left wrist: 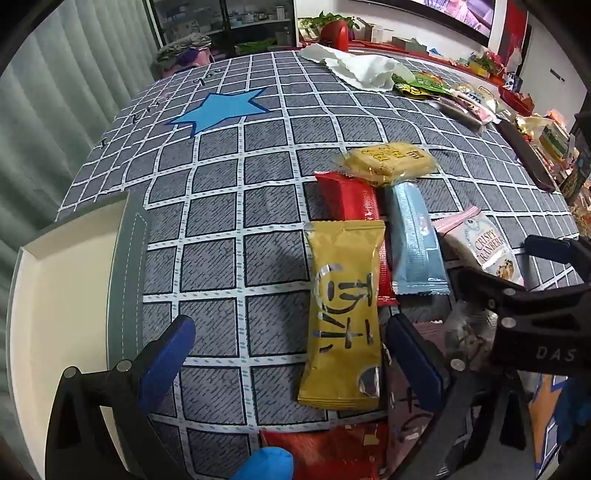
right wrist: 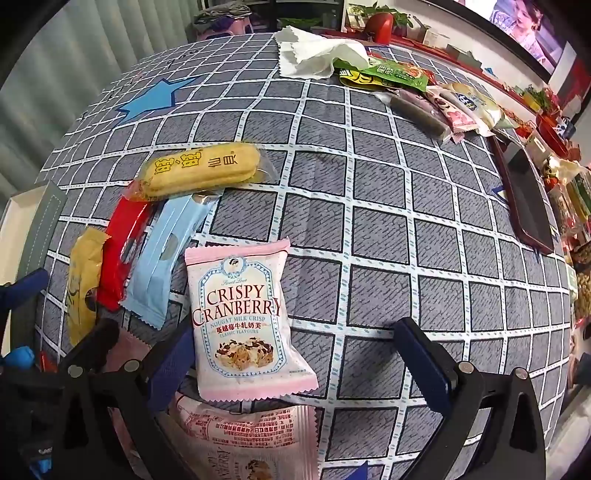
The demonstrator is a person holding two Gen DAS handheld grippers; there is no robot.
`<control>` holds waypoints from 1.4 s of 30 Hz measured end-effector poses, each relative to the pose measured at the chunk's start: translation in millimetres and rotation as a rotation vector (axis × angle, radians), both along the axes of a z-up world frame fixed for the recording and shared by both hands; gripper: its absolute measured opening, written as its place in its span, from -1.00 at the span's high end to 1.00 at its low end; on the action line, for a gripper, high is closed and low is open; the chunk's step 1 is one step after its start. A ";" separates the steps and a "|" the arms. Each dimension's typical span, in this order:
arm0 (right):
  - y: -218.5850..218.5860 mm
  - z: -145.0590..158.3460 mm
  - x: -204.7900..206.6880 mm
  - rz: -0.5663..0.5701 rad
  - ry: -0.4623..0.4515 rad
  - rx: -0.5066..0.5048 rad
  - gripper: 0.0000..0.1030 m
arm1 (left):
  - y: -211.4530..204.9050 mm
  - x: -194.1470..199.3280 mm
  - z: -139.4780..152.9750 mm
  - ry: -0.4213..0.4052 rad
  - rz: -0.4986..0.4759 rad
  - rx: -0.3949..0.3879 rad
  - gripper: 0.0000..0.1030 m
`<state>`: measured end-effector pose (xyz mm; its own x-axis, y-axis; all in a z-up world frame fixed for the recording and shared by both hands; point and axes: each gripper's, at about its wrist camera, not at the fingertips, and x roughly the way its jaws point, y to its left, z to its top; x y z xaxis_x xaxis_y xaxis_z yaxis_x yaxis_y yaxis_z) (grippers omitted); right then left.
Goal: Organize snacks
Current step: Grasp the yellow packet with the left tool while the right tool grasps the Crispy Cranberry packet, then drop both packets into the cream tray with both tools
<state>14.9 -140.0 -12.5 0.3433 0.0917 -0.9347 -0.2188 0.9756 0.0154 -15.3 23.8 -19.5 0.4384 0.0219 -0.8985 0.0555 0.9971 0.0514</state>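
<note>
Both grippers are built of black plastic linkages pinned with round silver rivets and tipped with dark blue pads. On the right gripper [left wrist: 546, 295], seen at three o'clock from the left wrist, pale lettering is printed. A bright blue glove fingertip [left wrist: 264, 463], probably, is seen at six o'clock behind the left gripper [left wrist: 291, 354].

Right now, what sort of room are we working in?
Probably a home living room: a television on the wall, a glass-door cabinet behind, and a table with a checked cloth strewn with snack packets.

Glossy foil snack wrappers [left wrist: 341, 314], matt woven tablecloth [left wrist: 221, 221] (checked)
</note>
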 end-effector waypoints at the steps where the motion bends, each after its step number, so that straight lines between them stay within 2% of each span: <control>1: 0.3 0.4 -0.5 -0.001 0.000 -0.002 -1.00 | -0.2 0.3 -0.3 -0.005 -0.008 -0.004 -1.00; 4: -0.9 -1.0 -3.3 -0.002 0.003 0.002 -1.00 | 2.8 3.7 -2.6 -0.003 -0.012 -0.068 -1.00; 9: 4.8 0.7 1.5 -0.024 -0.009 -0.007 -0.99 | -3.2 7.0 2.5 0.012 0.005 -0.059 -1.00; 11: 5.8 4.5 -1.9 -0.016 -0.034 -0.009 -0.75 | -4.5 7.5 2.6 0.010 0.001 -0.064 -0.97; 12: 6.6 8.5 -4.2 -0.001 -0.049 -0.006 -0.40 | -4.7 7.8 4.2 0.003 -0.002 -0.068 -0.85; 13: 8.0 12.6 -6.3 0.010 -0.057 -0.001 0.08 | -4.4 5.9 5.3 -0.008 -0.010 -0.070 -0.75; 15: 7.0 15.0 -7.5 0.008 -0.047 0.016 0.12 | -7.2 3.8 10.3 -0.025 -0.035 -0.075 -0.14; 16: 4.7 15.3 -8.1 0.005 -0.049 0.032 0.12 | -8.4 1.8 10.9 -0.029 -0.048 -0.077 0.04; 17: 1.9 16.6 -8.6 0.001 -0.048 0.058 0.12 | -9.1 1.0 11.8 -0.031 -0.057 -0.080 0.37; 18: -0.8 17.5 -9.9 -0.005 -0.042 0.096 0.12 | -9.5 0.9 12.7 -0.027 -0.061 -0.090 0.47; 21: -11.8 25.6 -14.6 -0.034 -0.035 0.198 0.12 | -2.9 -5.3 18.1 -0.042 -0.045 -0.161 0.51; 27: -11.4 51.2 -26.9 -0.016 -0.062 0.241 0.12 | 7.2 -26.0 50.7 -0.154 -0.022 -0.181 0.51; 32: 3.7 67.9 -38.9 0.037 -0.068 0.299 0.12 | 40.3 -50.4 80.5 -0.225 0.039 -0.183 0.51; 36: 47.0 81.8 -50.1 0.127 -0.064 0.344 0.12 | 80.5 -71.8 91.7 -0.245 0.123 -0.131 0.51; 42: 130.7 85.5 -69.6 0.283 -0.016 0.415 0.12 | 137.3 -103.5 82.8 -0.225 0.263 -0.064 0.51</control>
<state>-54.7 -9.3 73.0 0.2654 0.5462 -0.7945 -0.4776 0.7903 0.3838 -118.9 161.1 63.3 0.6124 0.1072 -0.7833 -0.2091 0.9774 -0.0297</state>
